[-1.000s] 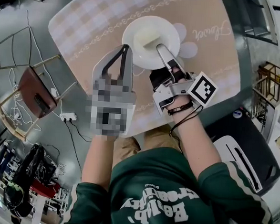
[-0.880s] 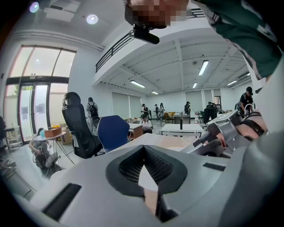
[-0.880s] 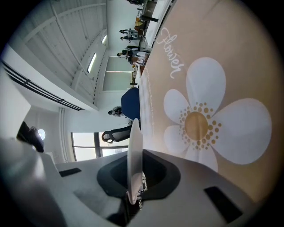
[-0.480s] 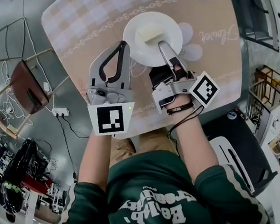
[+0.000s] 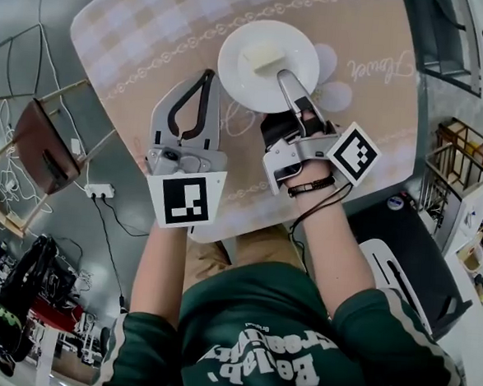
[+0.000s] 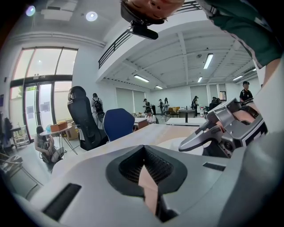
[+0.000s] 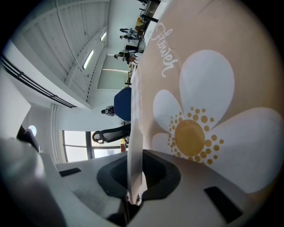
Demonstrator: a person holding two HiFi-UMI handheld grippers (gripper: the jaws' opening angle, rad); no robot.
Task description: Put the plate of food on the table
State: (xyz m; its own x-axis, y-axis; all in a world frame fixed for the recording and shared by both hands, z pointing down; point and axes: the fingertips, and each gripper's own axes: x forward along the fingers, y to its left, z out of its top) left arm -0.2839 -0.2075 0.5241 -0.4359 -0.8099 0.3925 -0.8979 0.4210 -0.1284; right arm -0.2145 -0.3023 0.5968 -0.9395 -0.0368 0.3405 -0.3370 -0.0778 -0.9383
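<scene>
Moved: the left gripper [image 5: 207, 77] has drawn slightly away from the plate [image 5: 237, 85]; the plate sits by the flower print [image 5: 338, 92] as before.
Plate: white, over the table [image 5: 154, 33], right edge overlapping the flower print; whether it rests on the cloth cannot be told.
In the plate: one pale food block [image 5: 263, 59], left of the flower print.
Right gripper [image 5: 284, 74]: jaws pinching the plate's near rim, just left of the flower print.
Left gripper: jaws pressed together, nothing between, well left of the flower print.
</scene>
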